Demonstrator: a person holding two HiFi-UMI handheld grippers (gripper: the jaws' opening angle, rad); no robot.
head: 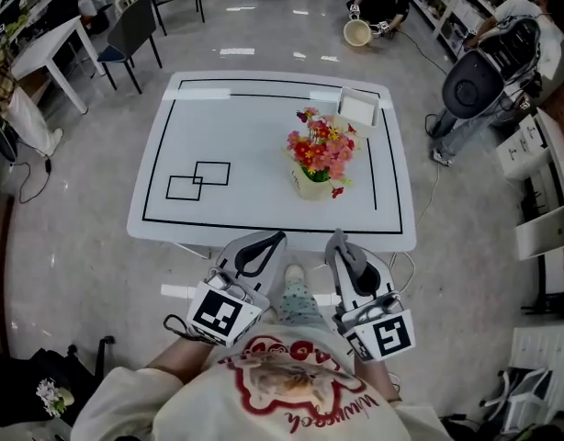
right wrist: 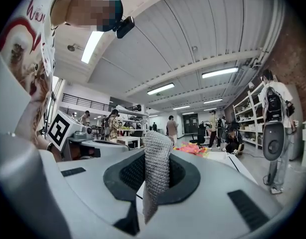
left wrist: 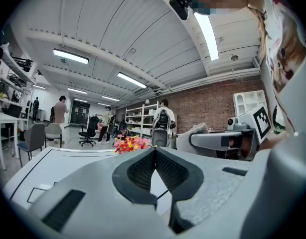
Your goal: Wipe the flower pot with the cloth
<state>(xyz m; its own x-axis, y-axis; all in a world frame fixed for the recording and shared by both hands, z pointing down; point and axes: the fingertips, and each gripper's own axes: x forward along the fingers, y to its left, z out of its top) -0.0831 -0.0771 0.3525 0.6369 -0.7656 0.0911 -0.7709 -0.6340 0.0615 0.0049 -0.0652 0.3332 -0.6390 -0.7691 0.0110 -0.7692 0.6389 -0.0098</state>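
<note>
The flower pot (head: 310, 184), cream with red, pink and yellow flowers (head: 321, 150), stands right of centre on the white table (head: 236, 122). Both grippers hover off the table's near edge, well short of the pot. My left gripper (head: 280, 238) is shut with nothing between its jaws (left wrist: 154, 152). My right gripper (head: 336, 238) is shut on a grey knitted cloth (right wrist: 155, 173), which sticks up past the fingertips and hangs below them. The flowers (left wrist: 131, 143) show low over the left jaws and far ahead in the right gripper view (right wrist: 193, 148). The cloth (left wrist: 200, 133) also appears in the left gripper view.
A white open box (head: 358, 110) sits on the table behind the pot. Two overlapping black rectangles (head: 199, 180) are marked on the table's left half. Chairs (head: 130, 30) and a desk stand far left, people and shelves at the back and right.
</note>
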